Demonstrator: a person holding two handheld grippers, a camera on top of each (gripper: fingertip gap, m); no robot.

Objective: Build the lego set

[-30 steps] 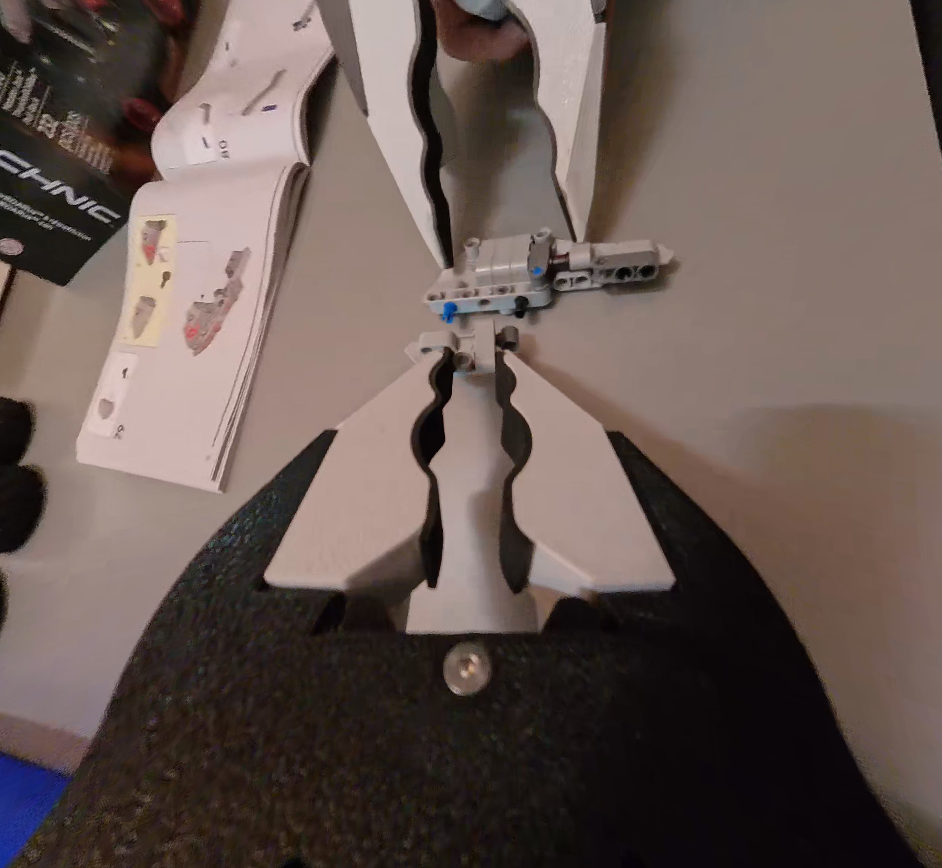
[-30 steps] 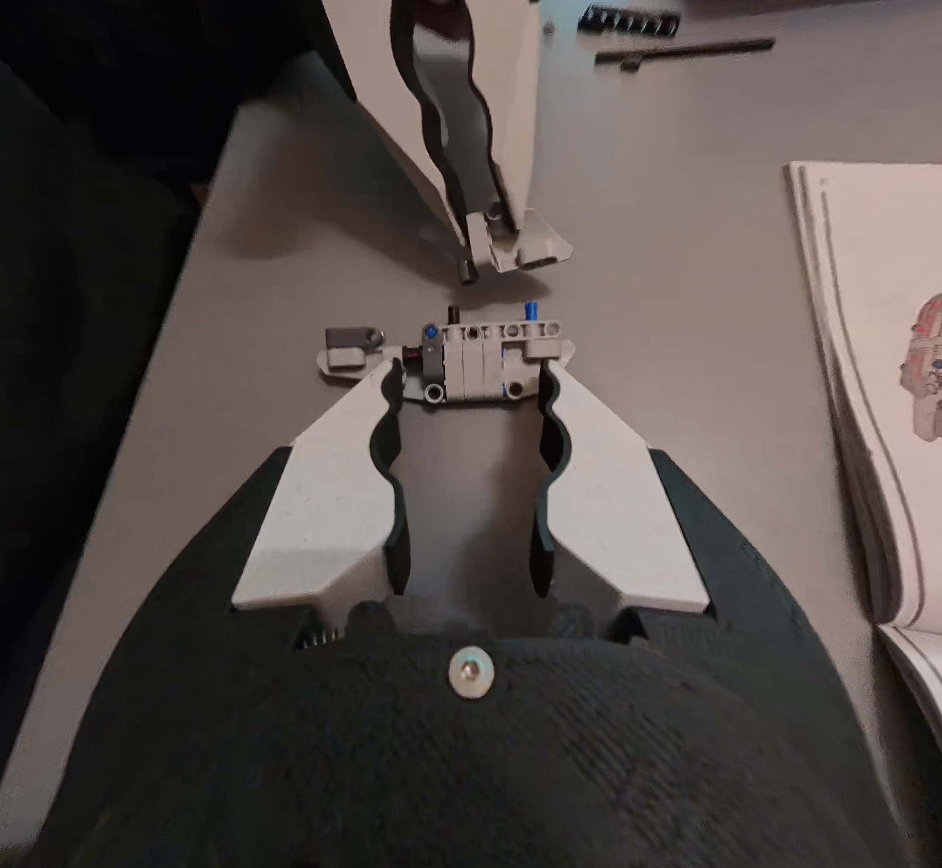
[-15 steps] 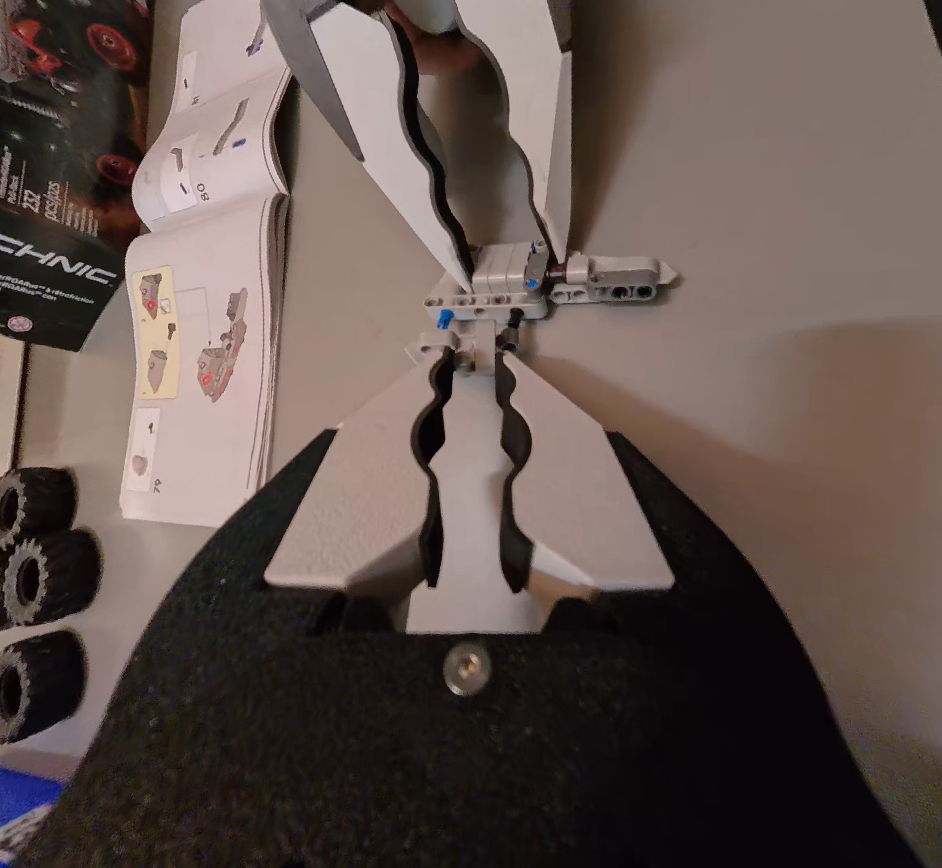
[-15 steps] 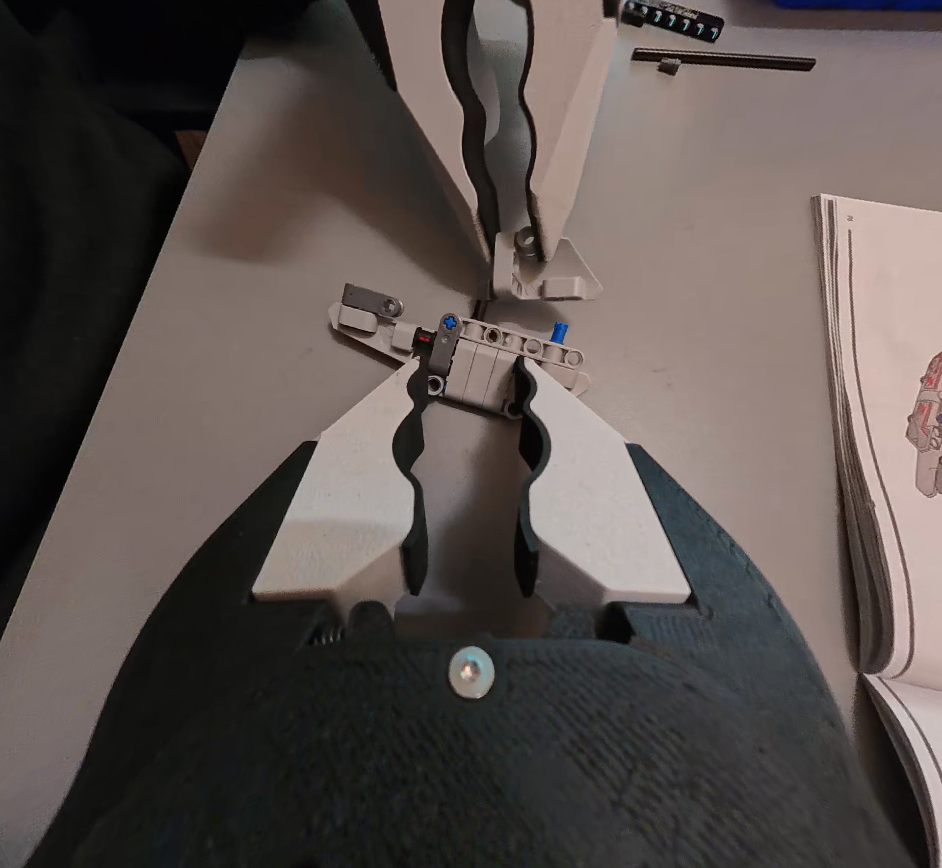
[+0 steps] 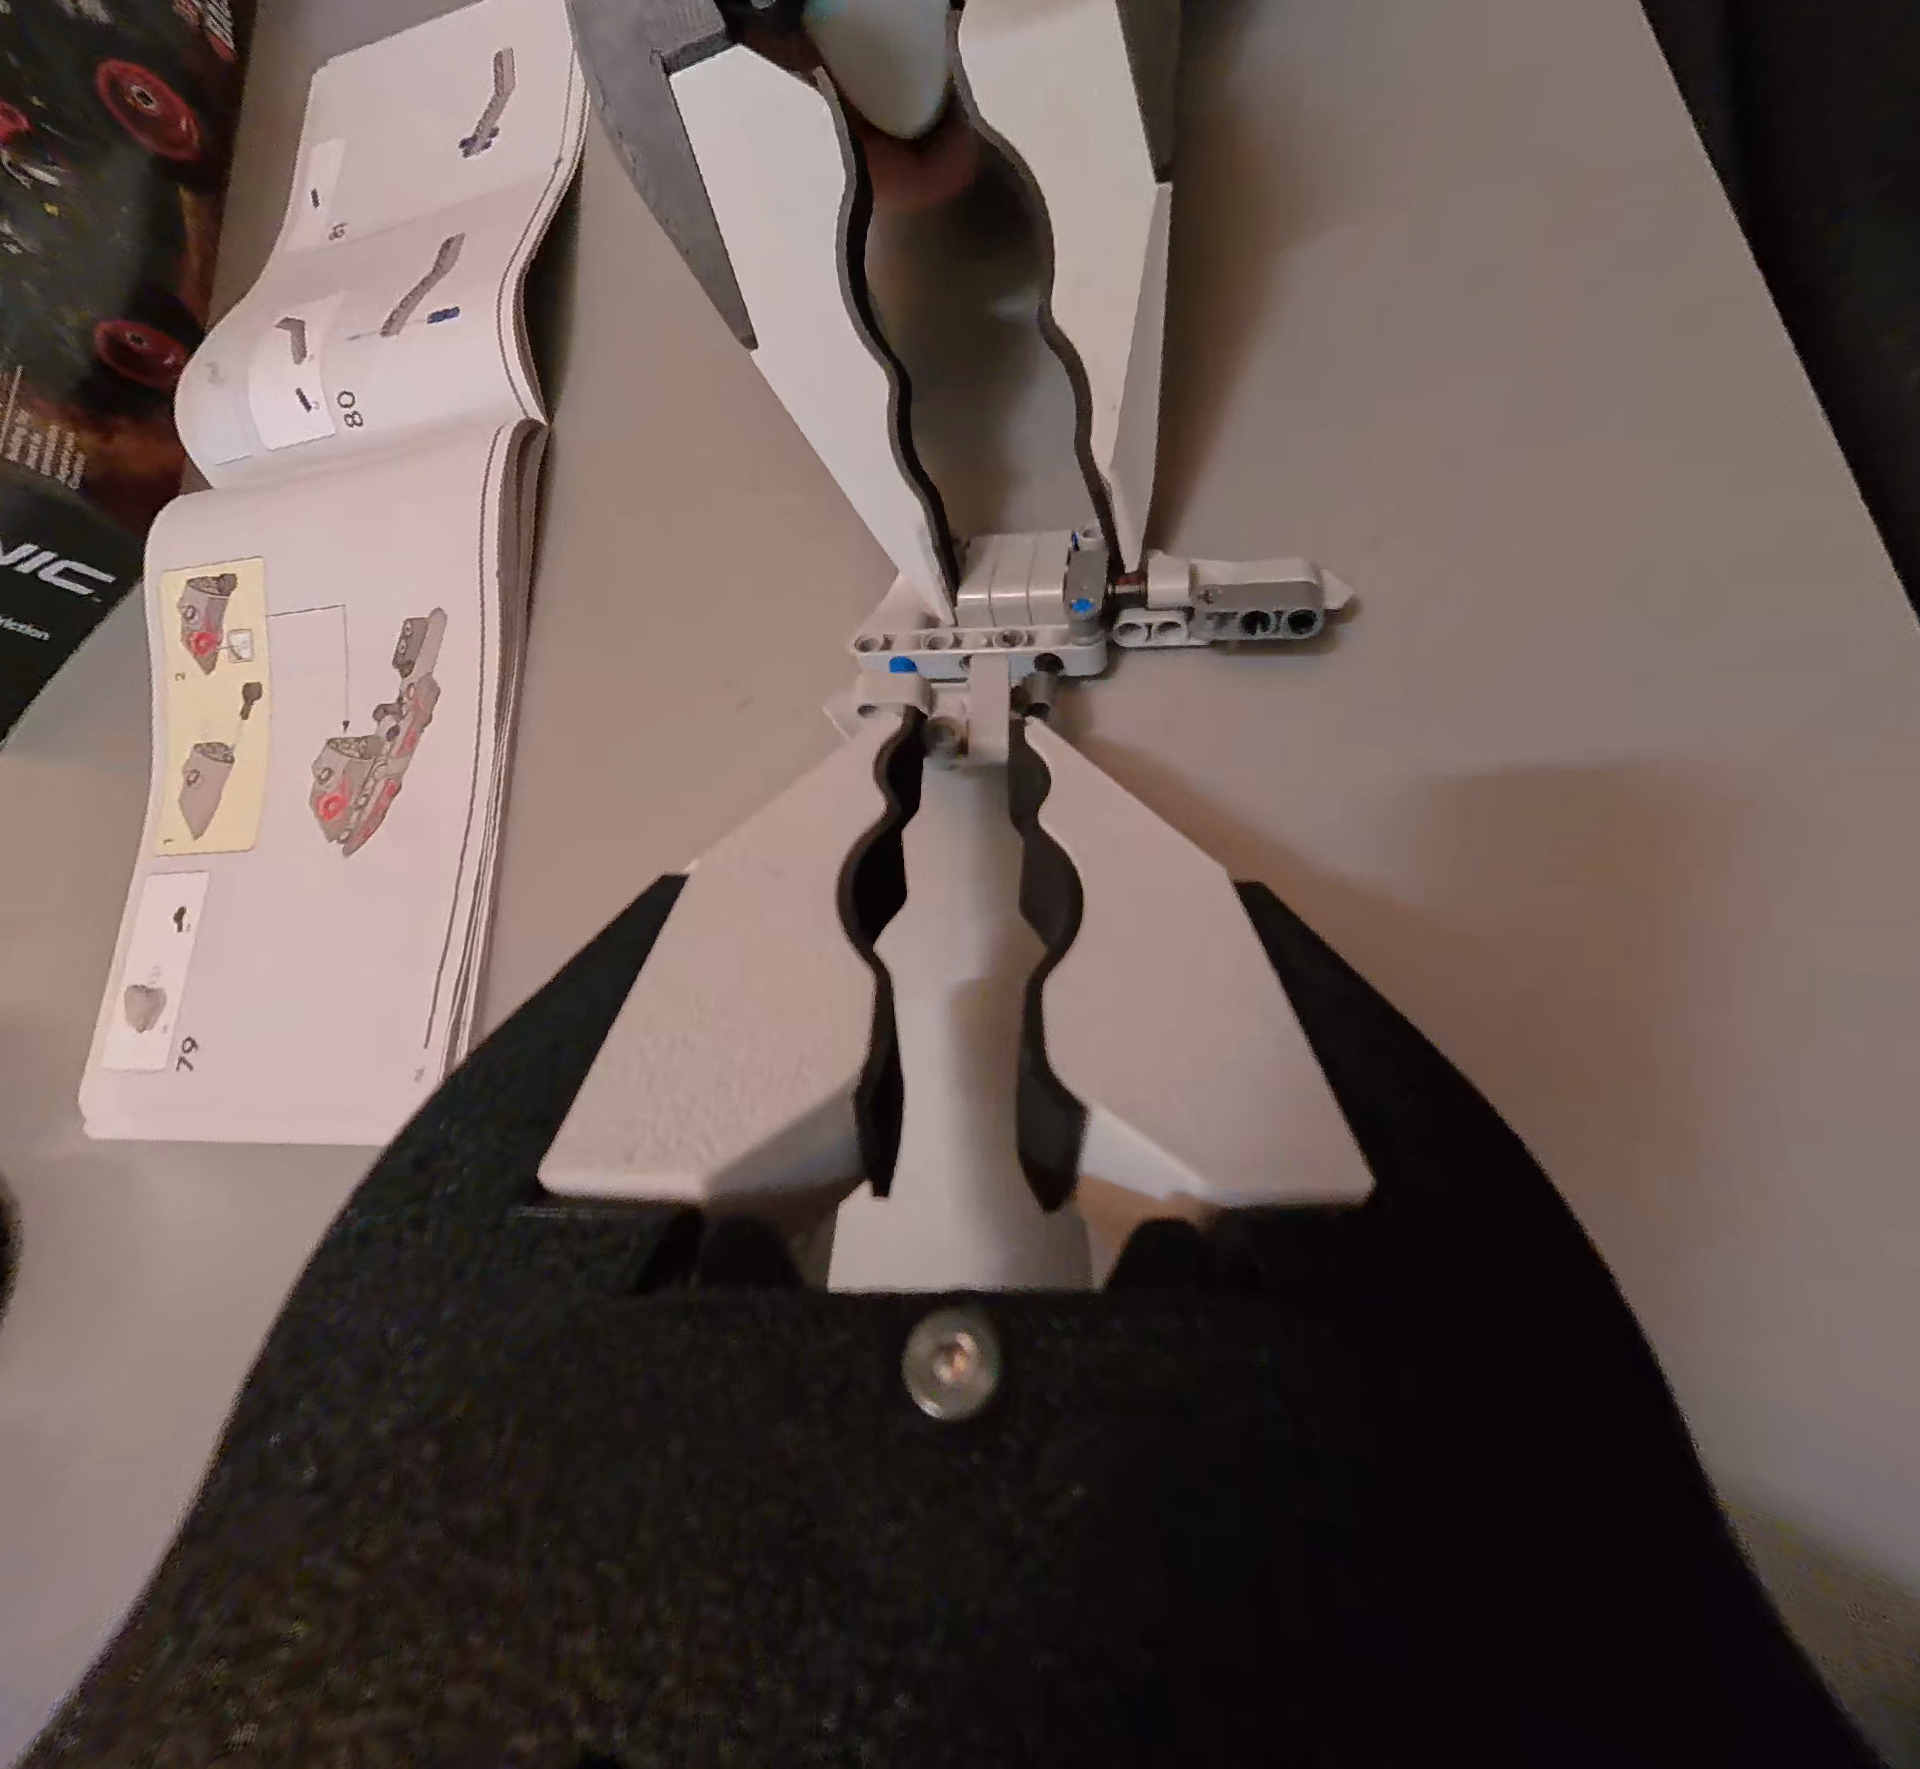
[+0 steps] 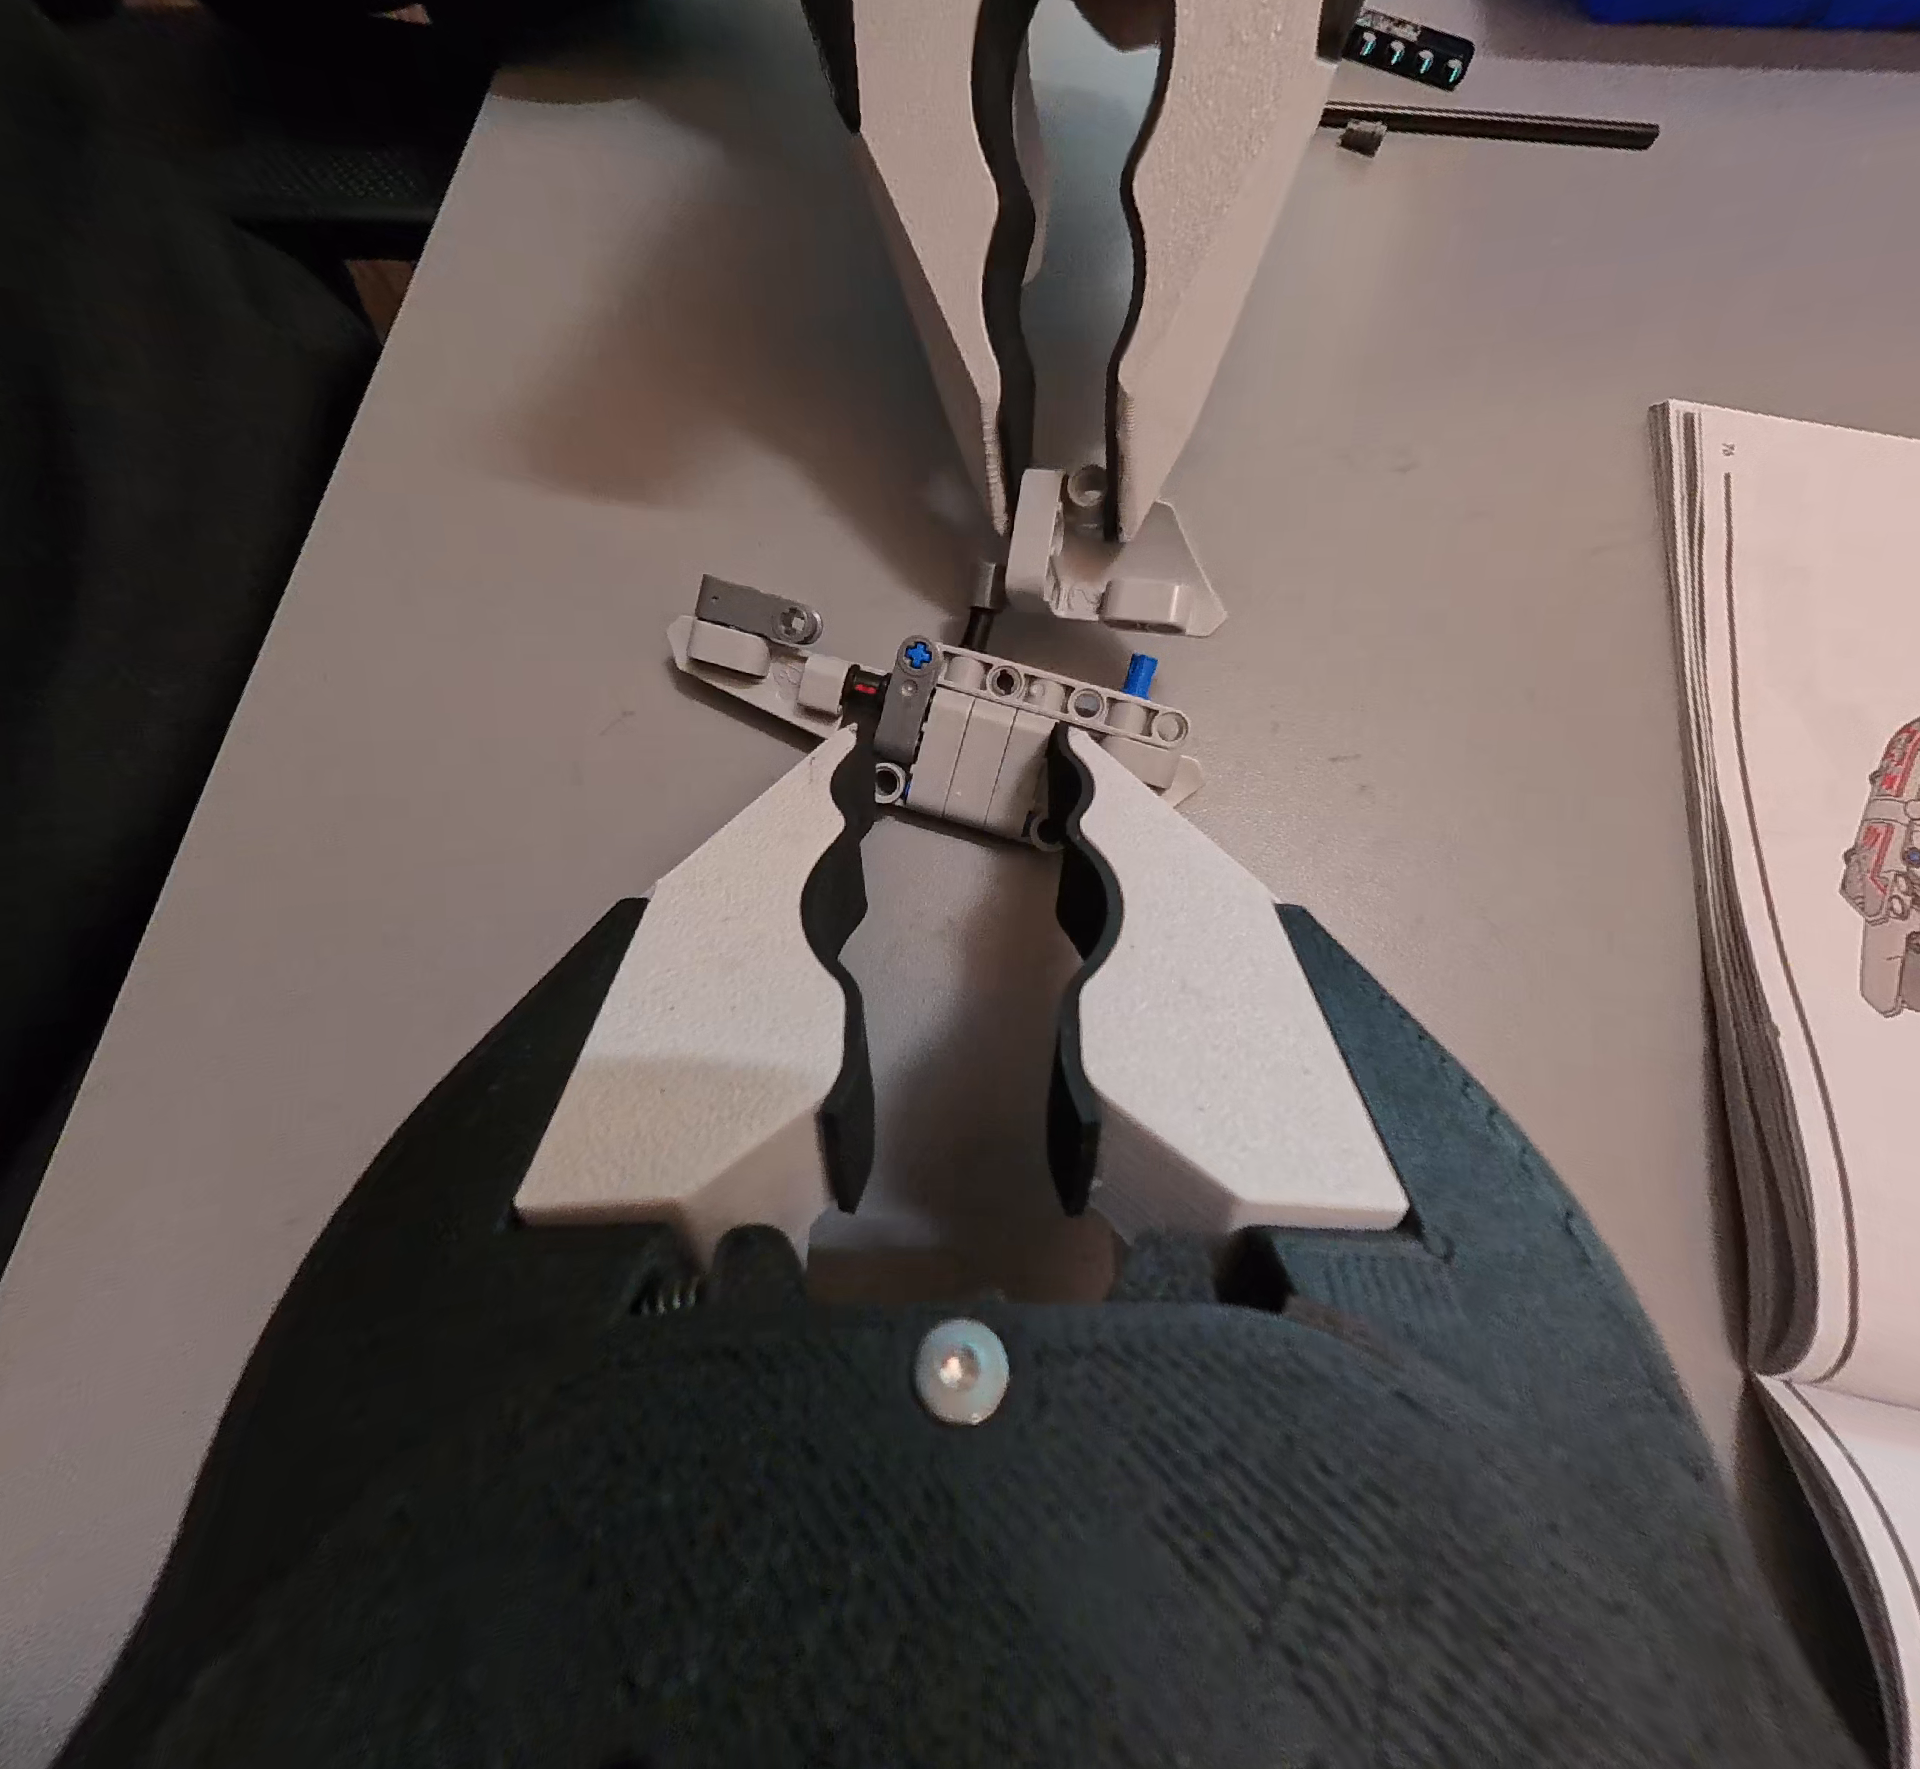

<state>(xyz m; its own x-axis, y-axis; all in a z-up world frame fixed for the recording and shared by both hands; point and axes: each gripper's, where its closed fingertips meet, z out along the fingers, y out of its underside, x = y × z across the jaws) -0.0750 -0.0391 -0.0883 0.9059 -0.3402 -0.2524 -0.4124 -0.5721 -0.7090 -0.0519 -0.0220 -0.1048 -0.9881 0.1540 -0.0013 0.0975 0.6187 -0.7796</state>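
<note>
On a grey table (image 5: 1455, 369), the left gripper (image 5: 966, 743) clamps a small grey piece (image 5: 982, 717). Facing it, the right gripper (image 6: 956, 763) grips the grey assembly (image 6: 987, 732); the pieces meet.

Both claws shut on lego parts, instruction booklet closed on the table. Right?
Not quite: the instruction booklet lies open, as the left wrist view shows. The left claw grips the small grey piece, the right claw the grey lego assembly.

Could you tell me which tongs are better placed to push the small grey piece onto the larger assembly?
Left tongs: they grip the small grey piece, its black pin at the beam's holes. Right tongs brace the assembly.
</note>
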